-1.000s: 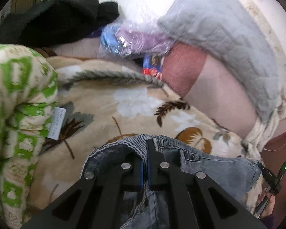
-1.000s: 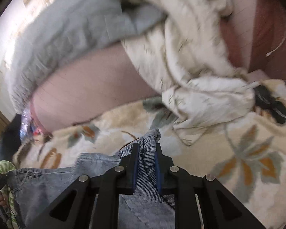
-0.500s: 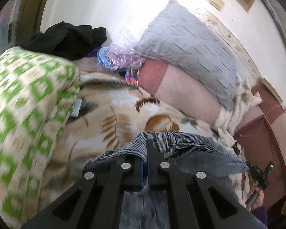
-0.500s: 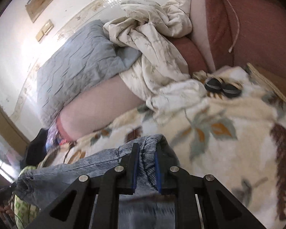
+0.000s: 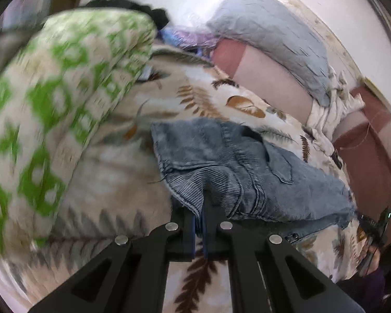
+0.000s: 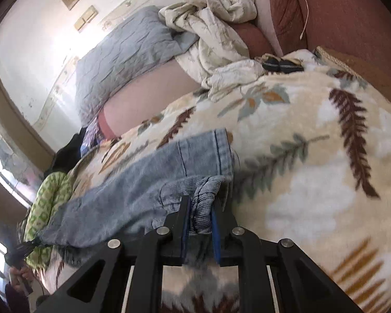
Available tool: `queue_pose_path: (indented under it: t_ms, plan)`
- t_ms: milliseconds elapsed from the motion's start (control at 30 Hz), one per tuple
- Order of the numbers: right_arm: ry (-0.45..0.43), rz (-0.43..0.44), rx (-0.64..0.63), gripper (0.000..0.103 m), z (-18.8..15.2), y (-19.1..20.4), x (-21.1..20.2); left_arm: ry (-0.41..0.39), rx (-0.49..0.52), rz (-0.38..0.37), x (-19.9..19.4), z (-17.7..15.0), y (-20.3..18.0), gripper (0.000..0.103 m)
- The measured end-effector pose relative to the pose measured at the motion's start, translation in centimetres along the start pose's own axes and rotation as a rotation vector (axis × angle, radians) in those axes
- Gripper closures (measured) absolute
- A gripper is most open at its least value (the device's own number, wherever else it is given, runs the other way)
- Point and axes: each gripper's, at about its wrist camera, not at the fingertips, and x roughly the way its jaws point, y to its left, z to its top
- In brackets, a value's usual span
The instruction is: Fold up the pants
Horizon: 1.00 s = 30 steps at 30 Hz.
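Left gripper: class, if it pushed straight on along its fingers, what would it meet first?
The left gripper is shut on the jeans, so more denim comes first; beyond that, probably the leaf-print blanket, though depth is unclear.

I see a leaf-print blanket [image 5: 208, 99] spread wide. Left of it rises a green-patterned quilt [image 5: 65, 83]; behind it lies a grey pillow [image 6: 122, 54], with a crumpled cream sheet [image 6: 216, 39] beside that pillow.
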Motion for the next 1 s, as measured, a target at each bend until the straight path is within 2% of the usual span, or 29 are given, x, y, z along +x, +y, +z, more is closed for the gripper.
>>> queue_pose_path:
  t_ms: [100,200,300,367,400,433,500,600,700,800,867,967,1000]
  plan:
    - [-0.009,0.015,0.011,0.087,-1.1,-0.4,-0.9,0.011,-0.057,-0.018,0.2,-0.6,1.6,0.099]
    - [-0.008,0.022,0.024,0.087,-1.4,-0.6,-1.4,0.038,-0.062,-0.006,0.8,-1.1,2.2,0.098]
    - [0.028,-0.013,0.062,0.082,-1.6,-1.1,-1.4,0.041,-0.043,0.009,0.6,-1.3,2.0,0.093]
    - [0.065,-0.017,0.112,0.068,-1.7,-1.7,-1.6,0.053,-0.009,0.048,0.1,-1.6,1.9,0.092]
    - [0.074,-0.004,0.138,0.056,-1.7,-1.8,-1.9,0.058,0.001,0.062,-0.2,-1.7,1.9,0.092]
    - [0.076,0.021,0.156,0.048,-1.7,-1.9,-2.5,0.057,0.008,0.075,-0.6,-1.8,1.9,0.092]
    - [0.066,0.075,0.182,0.045,-1.6,-1.5,-3.4,0.037,0.024,0.085,-1.7,-2.0,1.9,0.092]
    - [0.111,0.218,0.295,0.04,-1.8,-0.8,-3.3,-0.019,0.055,0.098,-3.4,-1.6,1.0,0.092]
    - [0.135,0.324,0.433,0.04,-3.0,-0.6,-1.9,-0.09,0.068,0.055,-4.7,-1.2,-0.5,0.091]
    - [0.164,0.387,0.553,0.04,-4.8,0.1,0.7,-0.087,0.097,-0.011,-4.6,-1.1,-2.8,0.083]
    - [0.177,0.371,0.59,0.04,-5.4,0.6,1.9,-0.076,0.15,-0.056,-3.8,-1.4,-5.3,0.081]
    - [0.156,0.344,0.658,0.037,-6.0,0.7,3.1,-0.071,0.206,-0.08,-2.6,-1.9,-8.0,0.076]
    - [0.14,0.335,0.677,0.033,-6.1,0.6,3.3,-0.072,0.22,-0.085,-1.8,-2.0,-9.0,0.07]
